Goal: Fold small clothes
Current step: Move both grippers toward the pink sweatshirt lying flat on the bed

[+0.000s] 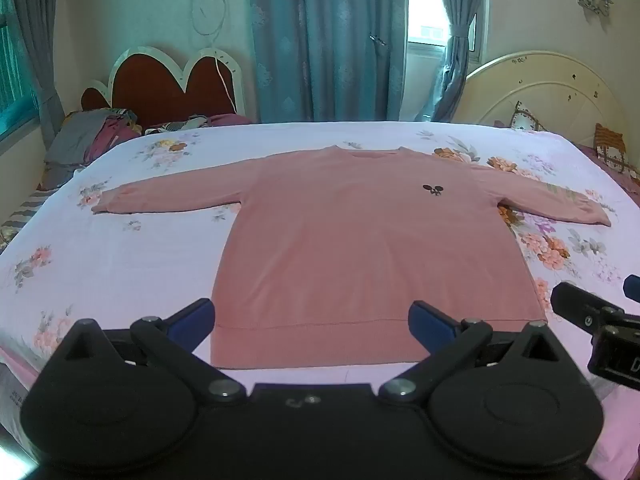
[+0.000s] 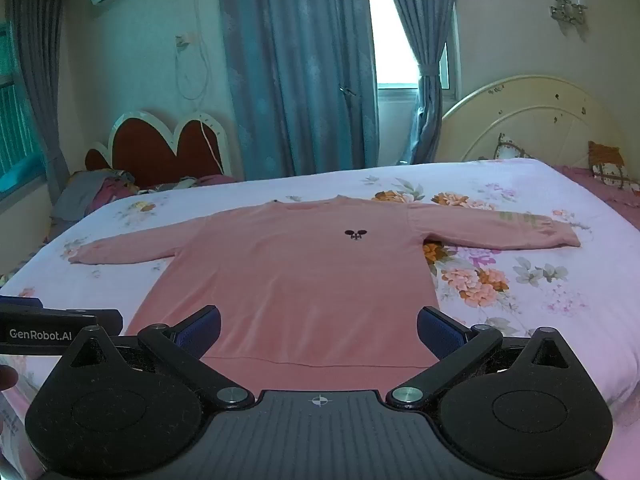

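Note:
A pink long-sleeved sweater (image 1: 360,240) lies flat on the floral bed sheet (image 1: 120,264), front up, both sleeves spread out sideways, hem nearest me. It has a small dark emblem (image 1: 433,189) on the chest. The sweater also shows in the right wrist view (image 2: 304,276). My left gripper (image 1: 312,322) is open and empty, hovering over the hem. My right gripper (image 2: 319,330) is open and empty, also just above the hem. The right gripper also shows at the right edge of the left wrist view (image 1: 592,312).
A cream headboard (image 1: 552,100) with patterned pillows (image 1: 608,148) stands at the right. A second bed with a red and white headboard (image 1: 172,84) and piled bedding (image 1: 88,136) stands at the left. Blue curtains (image 1: 320,40) hang behind.

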`<action>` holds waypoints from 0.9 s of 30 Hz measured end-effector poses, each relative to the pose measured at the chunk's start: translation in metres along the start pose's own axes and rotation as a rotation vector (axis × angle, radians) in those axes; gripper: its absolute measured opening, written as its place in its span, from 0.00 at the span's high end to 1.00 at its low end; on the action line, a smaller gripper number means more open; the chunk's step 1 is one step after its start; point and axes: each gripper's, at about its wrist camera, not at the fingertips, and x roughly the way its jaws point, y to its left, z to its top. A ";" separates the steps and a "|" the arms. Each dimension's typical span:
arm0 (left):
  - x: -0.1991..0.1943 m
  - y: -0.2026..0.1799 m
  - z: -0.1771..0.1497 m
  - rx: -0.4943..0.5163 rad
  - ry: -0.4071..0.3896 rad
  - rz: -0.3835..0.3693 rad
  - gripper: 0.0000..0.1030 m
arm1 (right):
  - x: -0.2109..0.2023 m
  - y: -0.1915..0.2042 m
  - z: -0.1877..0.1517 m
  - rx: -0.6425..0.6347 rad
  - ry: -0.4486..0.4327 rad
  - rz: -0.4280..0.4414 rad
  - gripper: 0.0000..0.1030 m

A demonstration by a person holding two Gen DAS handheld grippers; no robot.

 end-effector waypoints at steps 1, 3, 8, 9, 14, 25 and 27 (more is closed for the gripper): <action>0.000 0.001 0.000 -0.001 0.000 -0.002 0.00 | 0.000 0.000 0.000 0.000 0.001 -0.001 0.00; 0.000 0.001 0.000 -0.003 0.001 -0.002 0.00 | 0.000 0.000 0.001 0.000 0.002 0.000 0.00; 0.000 0.001 0.001 -0.004 0.005 0.000 0.00 | 0.002 0.000 0.001 -0.004 0.002 0.000 0.00; 0.004 0.001 0.001 -0.002 0.002 0.001 0.00 | 0.002 -0.001 0.002 -0.004 0.003 0.000 0.00; 0.002 0.004 0.001 -0.003 0.002 0.000 0.00 | 0.004 0.002 0.002 -0.005 0.004 0.000 0.00; 0.010 0.001 0.000 -0.004 0.007 0.006 0.00 | 0.008 0.004 0.002 -0.001 0.004 -0.006 0.00; 0.011 0.000 0.001 -0.004 0.014 0.004 0.00 | 0.010 0.003 0.003 0.000 0.005 -0.008 0.00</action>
